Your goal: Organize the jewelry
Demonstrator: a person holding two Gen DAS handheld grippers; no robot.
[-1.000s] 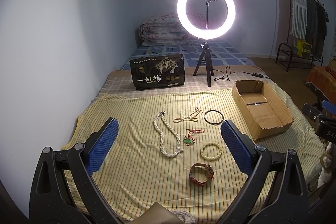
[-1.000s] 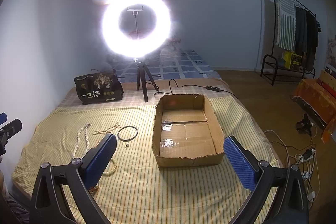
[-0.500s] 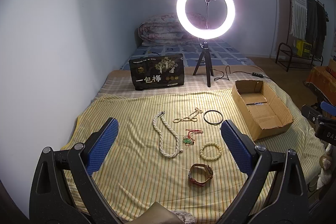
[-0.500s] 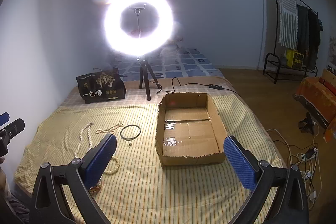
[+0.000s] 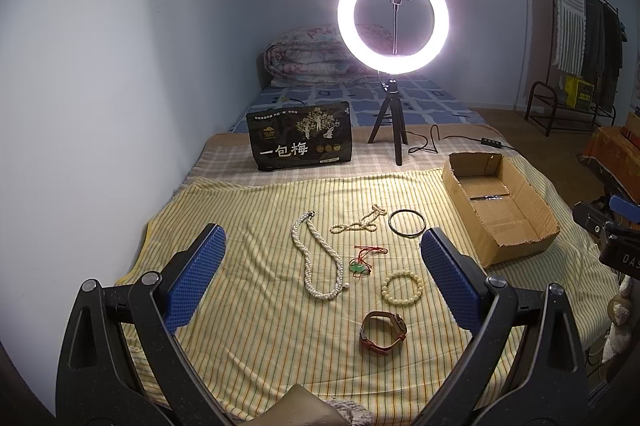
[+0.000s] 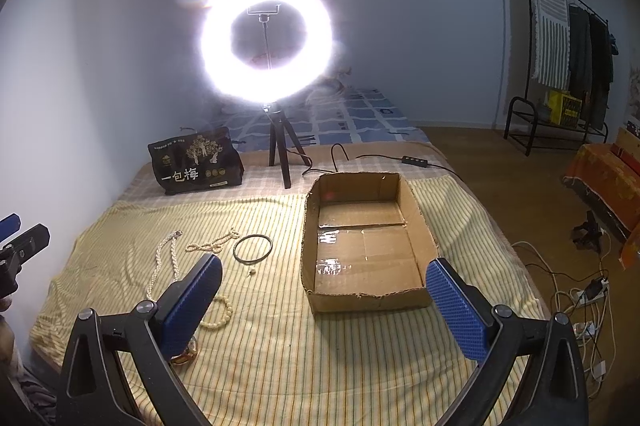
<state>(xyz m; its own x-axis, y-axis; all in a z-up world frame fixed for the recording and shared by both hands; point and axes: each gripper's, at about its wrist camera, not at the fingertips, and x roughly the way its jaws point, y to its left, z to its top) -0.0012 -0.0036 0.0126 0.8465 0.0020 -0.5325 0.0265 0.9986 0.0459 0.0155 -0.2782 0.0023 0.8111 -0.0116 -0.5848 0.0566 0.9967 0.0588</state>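
Note:
Jewelry lies on a yellow striped cloth [image 5: 248, 210]: a pearl necklace [image 5: 316, 262], a small pearl chain [image 5: 358, 224], a black bangle [image 5: 407, 222], a green pendant on red cord [image 5: 362, 262], a cream bead bracelet [image 5: 402, 289] and a brown leather watch [image 5: 382, 332]. An open, empty cardboard box [image 6: 368, 242] sits to their right. My left gripper [image 5: 324, 278] is open and empty, held above the jewelry. My right gripper [image 6: 324, 302] is open and empty, before the box. The necklace [image 6: 164, 266], chain [image 6: 212, 244] and bangle [image 6: 253, 248] show in the right wrist view.
A lit ring light on a tripod [image 5: 394, 22] and a black printed bag [image 5: 300, 142] stand behind the cloth. A cable with a switch [image 6: 412, 160] runs behind the box. A clothes rack [image 6: 560, 58] and floor cables [image 6: 580, 294] are at the right.
The right gripper has shifted slightly, so the box and jewelry sit a little further right in its view. The left view is nearly unchanged.

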